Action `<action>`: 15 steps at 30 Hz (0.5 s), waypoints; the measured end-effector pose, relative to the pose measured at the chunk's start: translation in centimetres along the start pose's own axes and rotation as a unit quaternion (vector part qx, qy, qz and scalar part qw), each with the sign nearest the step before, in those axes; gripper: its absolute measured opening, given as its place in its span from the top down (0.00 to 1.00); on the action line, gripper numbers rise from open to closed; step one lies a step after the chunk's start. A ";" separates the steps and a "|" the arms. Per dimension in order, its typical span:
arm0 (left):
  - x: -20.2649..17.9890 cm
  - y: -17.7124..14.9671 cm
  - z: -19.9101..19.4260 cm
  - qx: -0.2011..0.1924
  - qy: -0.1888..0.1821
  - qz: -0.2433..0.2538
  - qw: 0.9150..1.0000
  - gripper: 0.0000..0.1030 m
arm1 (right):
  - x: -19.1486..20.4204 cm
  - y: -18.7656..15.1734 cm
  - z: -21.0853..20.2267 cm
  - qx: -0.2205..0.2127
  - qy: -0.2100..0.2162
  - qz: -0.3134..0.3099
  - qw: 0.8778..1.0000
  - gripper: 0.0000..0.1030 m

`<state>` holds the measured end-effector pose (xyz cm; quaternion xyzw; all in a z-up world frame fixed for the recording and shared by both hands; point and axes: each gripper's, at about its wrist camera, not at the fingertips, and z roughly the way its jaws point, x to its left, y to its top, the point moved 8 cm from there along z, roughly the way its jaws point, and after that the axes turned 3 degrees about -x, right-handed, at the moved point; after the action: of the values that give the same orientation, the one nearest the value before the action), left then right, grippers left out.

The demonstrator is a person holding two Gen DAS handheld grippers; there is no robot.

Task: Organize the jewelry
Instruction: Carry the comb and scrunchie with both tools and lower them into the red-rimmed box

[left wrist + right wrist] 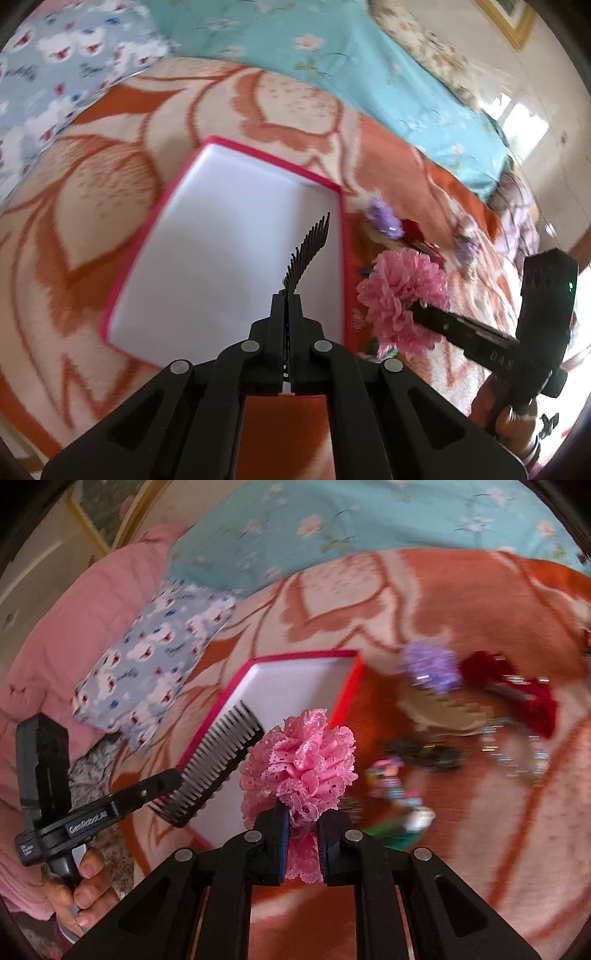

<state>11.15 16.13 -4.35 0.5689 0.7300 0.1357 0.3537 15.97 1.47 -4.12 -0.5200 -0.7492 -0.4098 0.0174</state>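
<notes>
In the left wrist view, a white tray with a pink rim (341, 236) is seen at the centre of the frame, laid on an orange floral blanket (110, 184). A black hair comb (308, 254) is clamped edge-on between the nearly closed jaws of the left gripper (287, 306), above the tray. To the right, a pink lace flower hair accessory (400, 295) is pinched by the right gripper (417, 308).

In the right wrist view, the comb (218, 764) is shown at lower left over the tray's rim (347, 698). At the centre, the pink accessory (303, 764) is gripped by narrowly spaced jaws. Blurred purple (432, 664) and red (517, 690) hair pieces are scattered on the blanket at the right.
</notes>
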 end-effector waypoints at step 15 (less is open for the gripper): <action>7.5 -0.9 1.8 0.011 0.019 -0.086 0.996 1.00 | 3.7 -3.1 7.6 0.076 0.027 -0.015 0.997 0.89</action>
<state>10.93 22.39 -8.87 0.5052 0.7842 0.1077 0.3438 14.91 8.68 -9.33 -0.4944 -0.7855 -0.3655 0.0709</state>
